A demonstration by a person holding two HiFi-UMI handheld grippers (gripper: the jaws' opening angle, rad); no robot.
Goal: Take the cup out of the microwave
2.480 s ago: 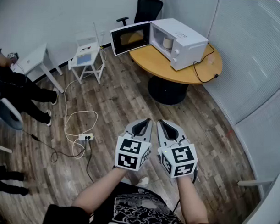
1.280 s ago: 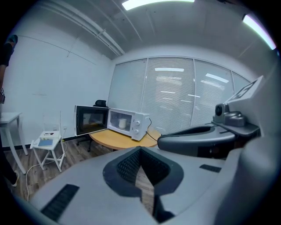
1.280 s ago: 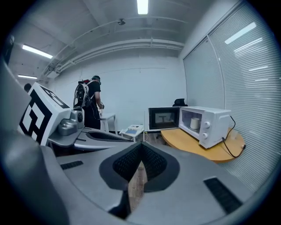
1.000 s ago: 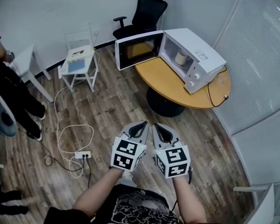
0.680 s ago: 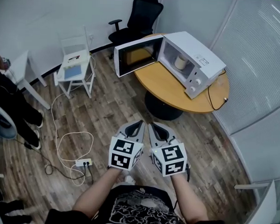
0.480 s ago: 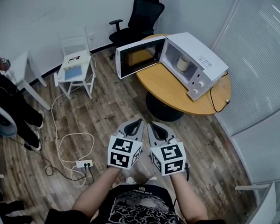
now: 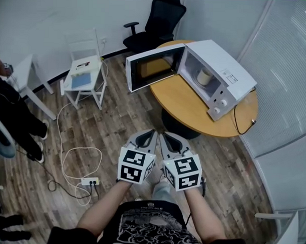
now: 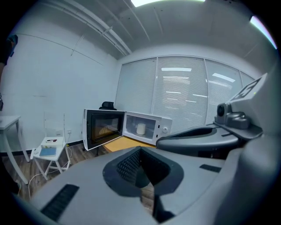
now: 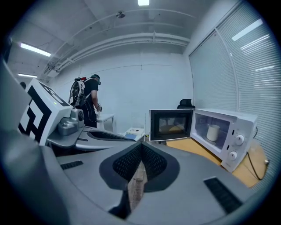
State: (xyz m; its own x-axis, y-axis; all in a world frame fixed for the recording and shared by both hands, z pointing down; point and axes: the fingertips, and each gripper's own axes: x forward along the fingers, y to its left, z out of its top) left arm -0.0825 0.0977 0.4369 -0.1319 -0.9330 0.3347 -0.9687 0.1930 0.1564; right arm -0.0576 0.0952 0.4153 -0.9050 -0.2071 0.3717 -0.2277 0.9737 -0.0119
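A white microwave (image 7: 220, 71) stands on a round wooden table (image 7: 188, 105) with its door (image 7: 154, 66) swung wide open to the left. A pale cup (image 7: 204, 77) stands upright inside the cavity. Both gripper views show this cup (image 8: 141, 128) (image 9: 213, 132) in the open oven. My left gripper (image 7: 145, 138) and right gripper (image 7: 171, 140) hang side by side over the wooden floor, well short of the table. Both are shut with nothing in them.
A black office chair (image 7: 159, 24) stands behind the table. A small white chair (image 7: 84, 74) and a white desk (image 7: 24, 72) are at the left, near a person in dark clothes (image 7: 13, 114). A power strip with cable (image 7: 88, 182) lies on the floor. Blinds line the right wall.
Both grippers have moved together towards the table, and the microwave shows closer and lower in the head view. The jaws stayed shut.
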